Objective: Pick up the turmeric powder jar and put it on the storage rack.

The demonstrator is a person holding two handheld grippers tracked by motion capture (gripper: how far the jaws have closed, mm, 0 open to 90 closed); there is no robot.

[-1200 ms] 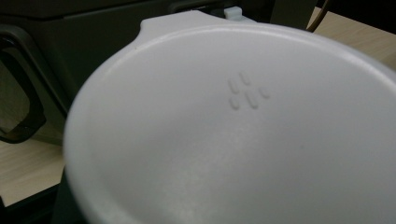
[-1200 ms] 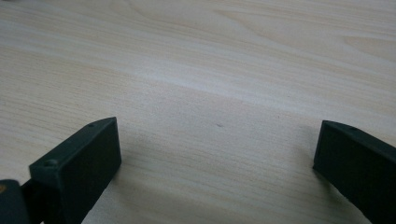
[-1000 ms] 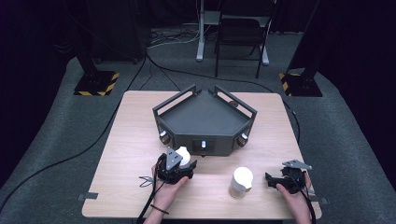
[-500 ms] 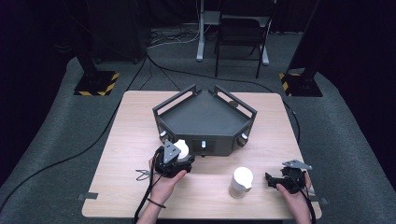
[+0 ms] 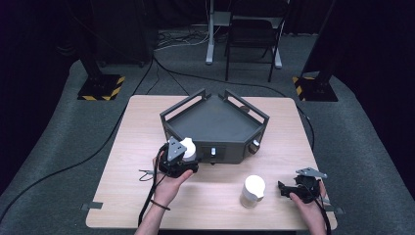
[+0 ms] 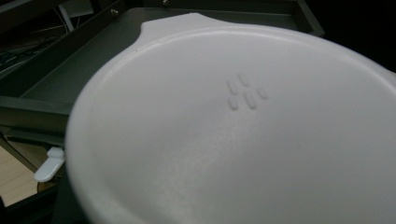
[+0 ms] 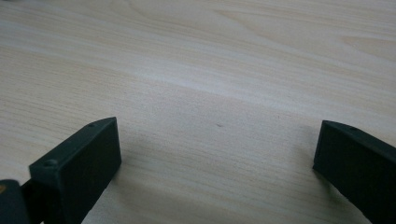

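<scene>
Since a second earlier, the left gripper (image 5: pixel 182 157) had risen from the pale wooden worktop (image 5: pixel 132 147) toward the dark grey angular tray (image 5: pixel 215 122), its fingers apparently clamped on a round white plastic lid (image 6: pixel 233 140). Nearer, the right gripper (image 5: pixel 288 188) rested, fingers wide apart, empty, beside a white cylindrical container (image 5: pixel 252 191).

Two white containers show in the high view: one white cup (image 5: pixel 188 148) held left of centre at the front edge of the grey tray, and one white lidded cup (image 5: pixel 252 190) standing lower right of centre on the counter (image 5: pixel 127 161). There is one grey tray (image 5: pixel 215 122) at the centre. Two grippers are in hand, the left gripper (image 5: pixel 177 159) and the right gripper (image 5: pixel 296 188), and two yellow-and-black striped stand bases sit on the floor, upper left and upper right.
</scene>
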